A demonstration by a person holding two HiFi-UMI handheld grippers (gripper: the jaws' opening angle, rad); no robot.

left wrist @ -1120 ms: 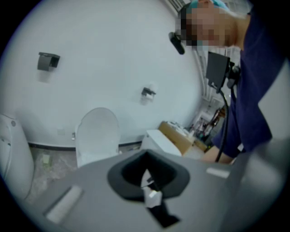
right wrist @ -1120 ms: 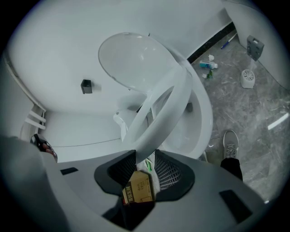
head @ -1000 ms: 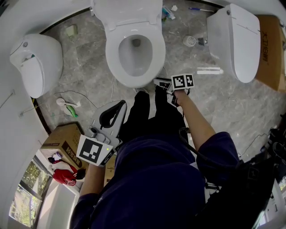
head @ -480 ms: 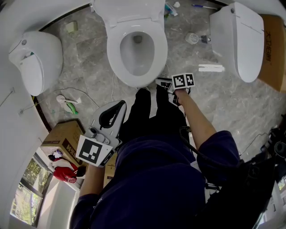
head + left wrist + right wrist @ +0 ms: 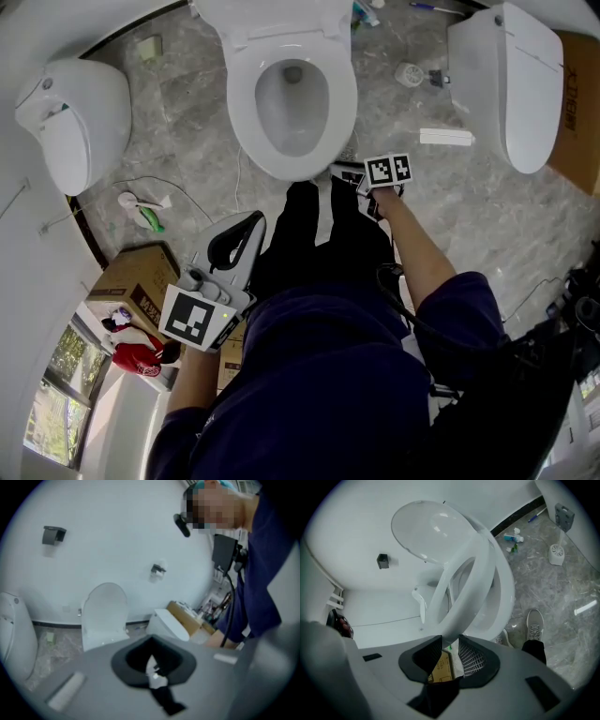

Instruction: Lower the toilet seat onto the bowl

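Clamping the front edge of the white oval toilet seat [image 5: 464, 585], the right gripper [image 5: 451, 643] holds the ring tilted partway between the upright white lid [image 5: 424, 524] and the white ceramic bowl [image 5: 506, 597]. Its jaws have just been closing, and the seat's rim sits pinched between the cross-hatched pads [image 5: 471, 659].

From the head view, the black-and-white marker cube [image 5: 386, 171] on that gripper sits just beside the front right of the bowl, at the end of the person's outstretched forearm [image 5: 417, 248]. The person stands directly before the toilet in black trousers [image 5: 314, 234] and a navy top [image 5: 328, 375].

The left gripper [image 5: 251, 223] hangs beside the person's left leg, well apart from the toilet, its jaws together with nothing between them.

Two more white toilets with closed lids flank the scene on the grey marble-patterned floor [image 5: 187, 122], one at the left [image 5: 70, 122] and one at the right [image 5: 511, 80]. A brown cardboard box [image 5: 136, 286] lies near the left gripper.
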